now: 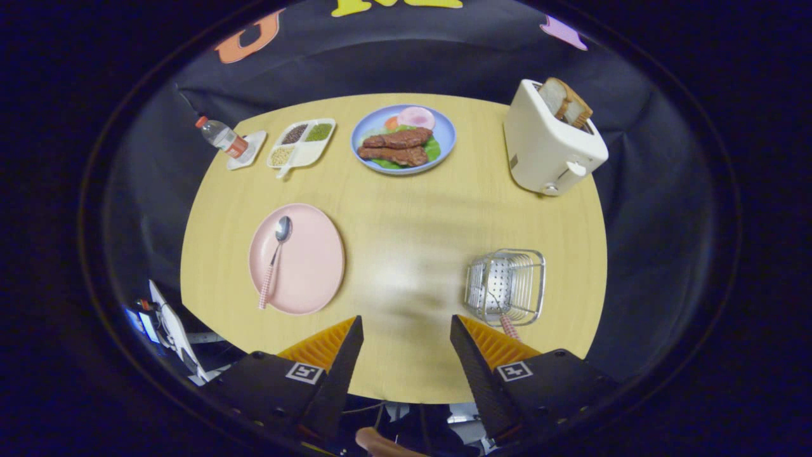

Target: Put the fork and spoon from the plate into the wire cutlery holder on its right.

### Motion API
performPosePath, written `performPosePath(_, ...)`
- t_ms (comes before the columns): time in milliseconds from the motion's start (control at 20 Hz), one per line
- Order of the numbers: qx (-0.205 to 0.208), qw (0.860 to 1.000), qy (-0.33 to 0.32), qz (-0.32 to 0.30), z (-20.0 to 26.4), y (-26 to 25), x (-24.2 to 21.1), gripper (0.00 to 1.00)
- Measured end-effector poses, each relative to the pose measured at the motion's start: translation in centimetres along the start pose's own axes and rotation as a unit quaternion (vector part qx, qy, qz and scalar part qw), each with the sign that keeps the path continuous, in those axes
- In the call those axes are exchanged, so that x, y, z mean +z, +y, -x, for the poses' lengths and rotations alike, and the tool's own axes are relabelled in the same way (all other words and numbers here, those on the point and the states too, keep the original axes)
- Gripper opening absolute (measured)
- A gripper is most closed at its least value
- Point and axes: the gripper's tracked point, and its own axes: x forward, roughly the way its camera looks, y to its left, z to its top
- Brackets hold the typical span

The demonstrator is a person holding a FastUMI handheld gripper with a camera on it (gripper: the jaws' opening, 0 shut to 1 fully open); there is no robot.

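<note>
The tool (406,346) hangs above the near edge of the desk (406,254), its fingers spread wide with only bare wood between them, gripping nothing. Taking the pink plate (311,266) as the landmark: it sits ahead of the left finger, and the spoon (274,260) lies on its left part, bowl pointing away from the tool and checked handle running back over the plate's near rim. To the plate's right, well apart across open desk, stands the wire holder (507,285), just ahead of the right finger. A checked handle (509,327) like the spoon's pokes out of the holder's near side, touching the wire; that looks to be the fork, though its head is hidden by the wires and the perforated inner wall. Beyond the plate, toward the back of the desk, lies a blue plate (444,136) carrying meat, greens and a pale pink slice. Left of that, a divided tray (303,155) holds grains in separate compartments, and farther left a bottle (219,136) lies tilted on a small white coaster (250,155). Far right of the plate, behind the holder, a white toaster (549,149) stands with bread (564,101) sticking up out of it.
</note>
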Motion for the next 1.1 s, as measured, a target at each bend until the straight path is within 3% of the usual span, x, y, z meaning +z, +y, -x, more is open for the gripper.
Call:
performPosePath(150, 0.003, 0.998, -0.059, 0.001, 0.1, 3.4, 0.7, 0.87)
performPosePath(250, -0.006, 0.995, -0.103, 0.001, 0.0, 5.1, 1.3, 0.96)
performPosePath(700, 0.011, 0.974, -0.223, 0.035, -2.4, 15.1, 0.8, 0.96)
performPosePath(900, 0.019, 0.969, -0.238, 0.054, -5.2, 19.2, 0.6, 0.96)
performPosePath(1100, 0.005, 0.977, -0.21, 0.032, -9.3, 21.4, 0.1, 0.96)
